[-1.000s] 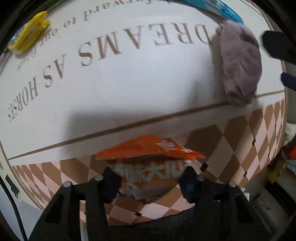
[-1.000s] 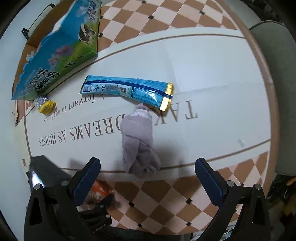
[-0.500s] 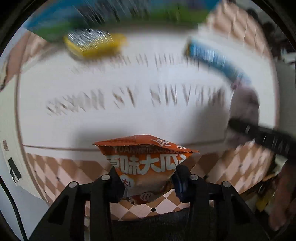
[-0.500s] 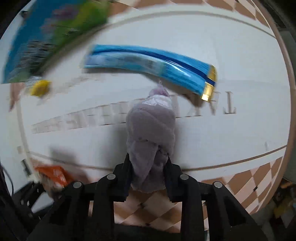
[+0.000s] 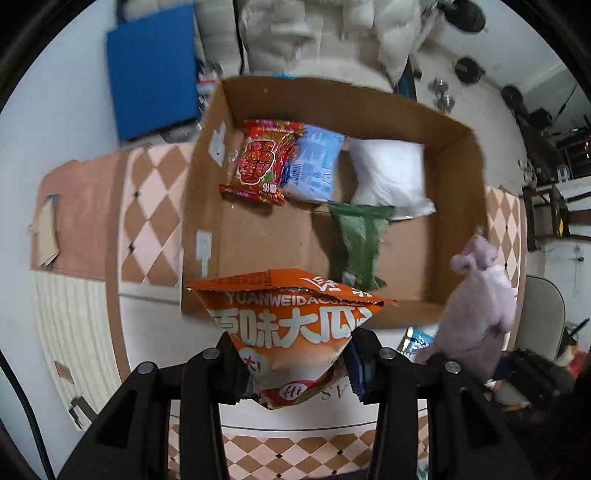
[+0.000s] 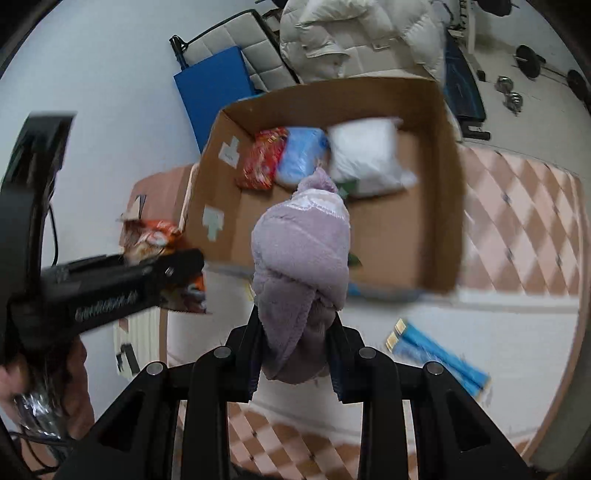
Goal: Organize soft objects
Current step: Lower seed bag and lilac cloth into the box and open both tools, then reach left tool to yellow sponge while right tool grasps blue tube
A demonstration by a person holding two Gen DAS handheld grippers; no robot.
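My left gripper [image 5: 293,360] is shut on an orange snack bag [image 5: 291,325] and holds it up in front of an open cardboard box [image 5: 458,192]. My right gripper [image 6: 295,347] is shut on a rolled purple towel [image 6: 301,258], held above the box's near edge [image 6: 436,284]. The towel also shows at the right of the left wrist view [image 5: 476,306]. The orange bag and left gripper show at the left of the right wrist view [image 6: 155,240]. The box holds a red snack bag [image 5: 260,162], a light blue packet [image 5: 314,166], a white pillow pack [image 5: 388,177] and a green cloth [image 5: 360,240].
A long blue tube pack [image 6: 436,354] lies on the white tablecloth at the right. The checkered table border [image 6: 517,206] runs beside the box. A blue panel [image 5: 151,66], white padded jackets [image 6: 354,33] and a chair [image 5: 539,314] lie beyond the table.
Both grippers have lifted their loads off the table and swung toward the cardboard box. The right gripper closed on the purple towel a second ago.
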